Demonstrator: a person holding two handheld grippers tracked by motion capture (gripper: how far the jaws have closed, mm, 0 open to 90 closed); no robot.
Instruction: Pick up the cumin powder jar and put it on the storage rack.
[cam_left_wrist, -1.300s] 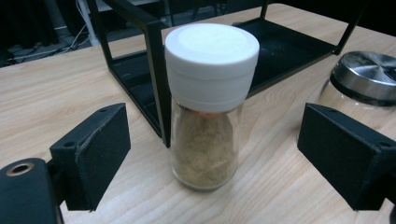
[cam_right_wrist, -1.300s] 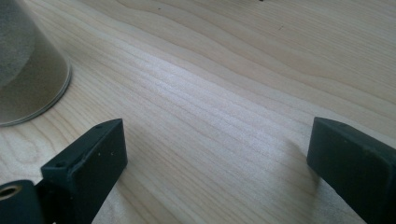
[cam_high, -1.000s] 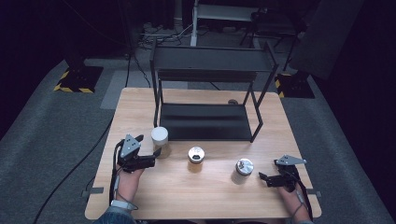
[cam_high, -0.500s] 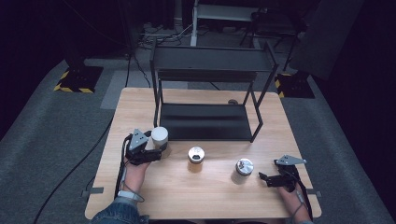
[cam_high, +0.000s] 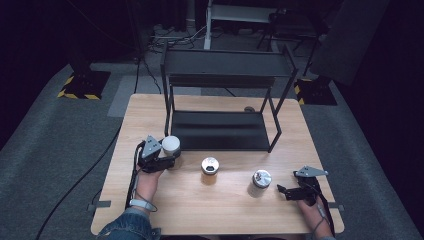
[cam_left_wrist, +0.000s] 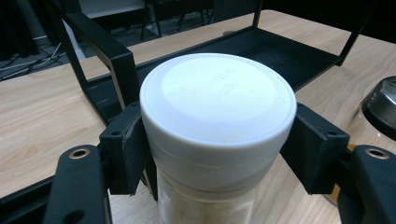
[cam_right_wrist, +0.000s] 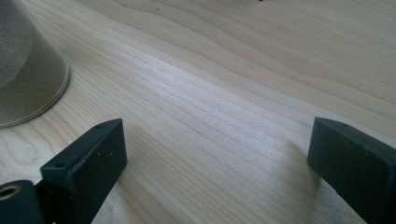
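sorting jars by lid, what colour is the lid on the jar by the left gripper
White, plain and smooth. The lid shows best in the left gripper view.

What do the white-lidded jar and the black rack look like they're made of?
Jar: the lid looks like matte white plastic with faint moulded lettering; the body seems clear glass or plastic, showing pale contents. Rack: probably black-painted metal, judging by thin straight bars and flat shelves.

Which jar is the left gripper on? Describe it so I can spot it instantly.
Start at the black two-tier rack on the wooden table; three jars stand in a row before it. Take the leftmost, at the rack's front left leg, clamped in the left gripper. This white-lidded jar has a plain white lid; its neighbours have metallic tops.
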